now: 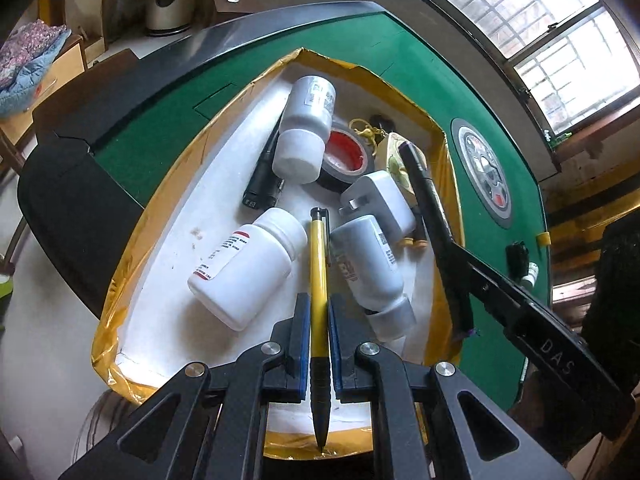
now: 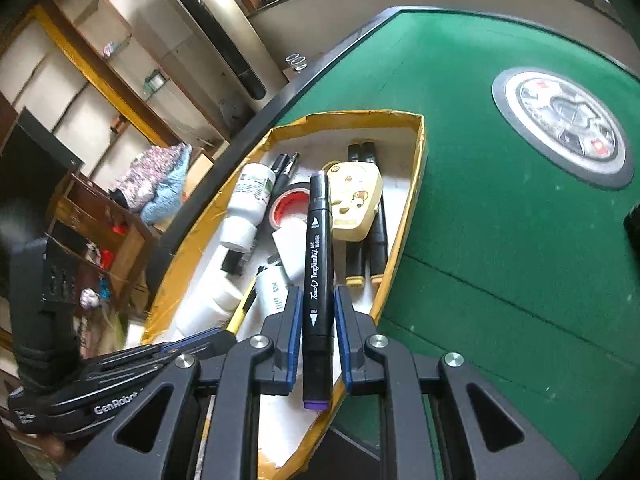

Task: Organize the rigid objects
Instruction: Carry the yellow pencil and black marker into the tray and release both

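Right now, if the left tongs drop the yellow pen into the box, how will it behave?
The yellow pen looks stiff and light. Its round barrel would probably roll, though its clip may stop it. It would likely settle between the white bottles crowding the box.

- The bench [image 2: 480, 240] is green, with a black edge.
- The box [image 1: 120, 280] has yellow rims and a white inside.
- The pen [image 1: 319, 272] is yellow with a black tip.
- The marker [image 2: 319, 264] is black, white-lettered, purple-ended.
- The tape roll [image 1: 346, 156] is black with a red core.
- The bottles [image 1: 248, 268] are white.
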A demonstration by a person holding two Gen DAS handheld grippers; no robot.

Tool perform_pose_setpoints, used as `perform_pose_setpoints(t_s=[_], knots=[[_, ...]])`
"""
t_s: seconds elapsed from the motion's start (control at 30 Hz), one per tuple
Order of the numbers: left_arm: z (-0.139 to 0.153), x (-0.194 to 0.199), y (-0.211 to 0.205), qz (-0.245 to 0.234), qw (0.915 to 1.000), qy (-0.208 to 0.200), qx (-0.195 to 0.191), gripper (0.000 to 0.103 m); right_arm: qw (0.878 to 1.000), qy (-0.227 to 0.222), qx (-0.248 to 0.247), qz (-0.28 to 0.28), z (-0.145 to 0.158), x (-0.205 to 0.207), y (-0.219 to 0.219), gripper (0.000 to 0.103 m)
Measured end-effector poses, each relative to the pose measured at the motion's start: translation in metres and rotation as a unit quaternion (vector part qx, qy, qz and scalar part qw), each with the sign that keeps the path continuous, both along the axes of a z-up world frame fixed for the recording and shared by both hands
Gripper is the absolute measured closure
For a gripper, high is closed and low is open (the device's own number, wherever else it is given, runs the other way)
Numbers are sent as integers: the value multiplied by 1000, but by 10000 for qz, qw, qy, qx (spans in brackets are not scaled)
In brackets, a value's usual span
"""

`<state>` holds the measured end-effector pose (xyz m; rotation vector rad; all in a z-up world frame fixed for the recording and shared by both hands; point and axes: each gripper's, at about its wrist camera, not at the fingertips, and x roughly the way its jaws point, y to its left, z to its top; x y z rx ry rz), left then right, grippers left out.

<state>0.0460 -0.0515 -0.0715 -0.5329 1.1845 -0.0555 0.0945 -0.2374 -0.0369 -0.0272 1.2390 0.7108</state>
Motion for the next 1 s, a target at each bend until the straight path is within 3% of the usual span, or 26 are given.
perform_pose_setpoints(t_s=[0.17,0.3,0.77,0.87,0.93,1.0], knots=[[-3,2,-1,41,9999,20,95,96,9958,-629,-586,327,4,-12,19,87],[-7,5,-2,82,9999,121,84,96,9914,-848,-860,499,3,-20,28,87],[-13,7,0,156,9997,200,46,95,9957,-401,-643,541,-8,-8,20,86],[-11,4,0,122,9998,158,-29,81,9973,-405,-392,478,0,-7,11,79],[-7,2,-1,89,9999,58,-42,64,9982,-405,-160,423,8,-9,3,72],[1,-3,-3,79,9998,-187,-82,59,9989,-358,115,274,15,-9,-9,68]])
